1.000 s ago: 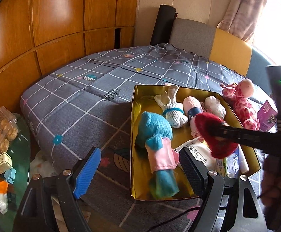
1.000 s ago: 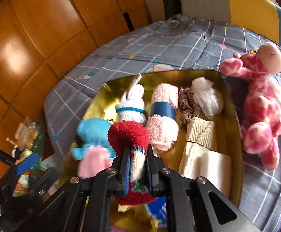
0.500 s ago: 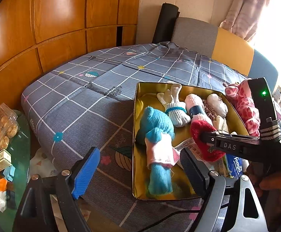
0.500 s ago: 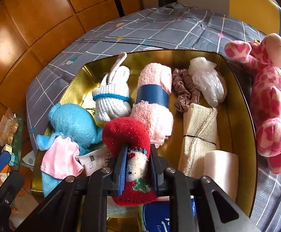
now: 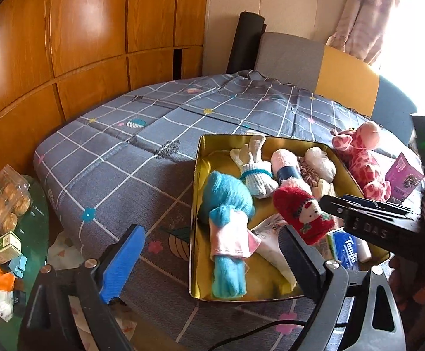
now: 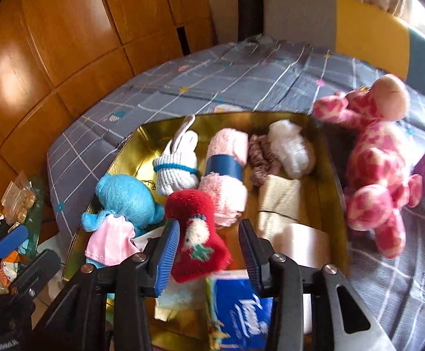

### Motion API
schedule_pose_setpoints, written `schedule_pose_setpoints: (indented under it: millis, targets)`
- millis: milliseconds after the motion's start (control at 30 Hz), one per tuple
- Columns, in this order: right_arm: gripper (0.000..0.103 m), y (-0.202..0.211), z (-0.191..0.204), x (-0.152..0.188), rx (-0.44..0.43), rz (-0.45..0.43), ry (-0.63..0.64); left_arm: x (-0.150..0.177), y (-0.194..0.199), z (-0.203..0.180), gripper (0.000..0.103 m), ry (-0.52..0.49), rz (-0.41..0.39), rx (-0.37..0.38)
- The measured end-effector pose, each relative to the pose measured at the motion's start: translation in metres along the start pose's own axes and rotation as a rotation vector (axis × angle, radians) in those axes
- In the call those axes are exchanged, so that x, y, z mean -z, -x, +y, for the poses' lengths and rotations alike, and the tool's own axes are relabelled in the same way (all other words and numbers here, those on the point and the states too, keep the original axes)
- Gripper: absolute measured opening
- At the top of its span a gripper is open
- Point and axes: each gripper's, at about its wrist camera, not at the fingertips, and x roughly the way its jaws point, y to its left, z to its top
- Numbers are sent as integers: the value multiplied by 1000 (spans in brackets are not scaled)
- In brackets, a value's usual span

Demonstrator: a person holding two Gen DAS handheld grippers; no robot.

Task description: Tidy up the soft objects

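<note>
- The right gripper (image 6: 209,250) stands wide open over the near end of the gold tin (image 6: 328,161); the red sock (image 6: 196,244) lies between its fingers, nearer the blue-padded one, not clamped.
- The left gripper (image 5: 212,263) is also spread wide and holds nothing, just outside the tin's near left corner.
- In the tin, beyond the red sock, lie a blue plush (image 6: 124,197) and a pink towel roll (image 6: 227,172).
- Right of the tin, on the bedspread, lies a pink giraffe (image 6: 373,172).

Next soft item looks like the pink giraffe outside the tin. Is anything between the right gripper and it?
Only partly. The right gripper is open over the red sock; the pink giraffe lies on the bedspread beyond the gold tin's right wall, so that wall is the only barrier.
</note>
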Motion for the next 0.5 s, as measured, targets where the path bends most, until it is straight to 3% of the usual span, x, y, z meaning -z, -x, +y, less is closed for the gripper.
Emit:
schedule_pose_setpoints:
  millis: [133,500]
  targets:
    - [42,24,-6,11,49,-59,-17,0,10,-11,103,-14,-30,-3]
    - [43,72,-23,63,202,-144,-30,6,35,-43,103,-58,-90,-10]
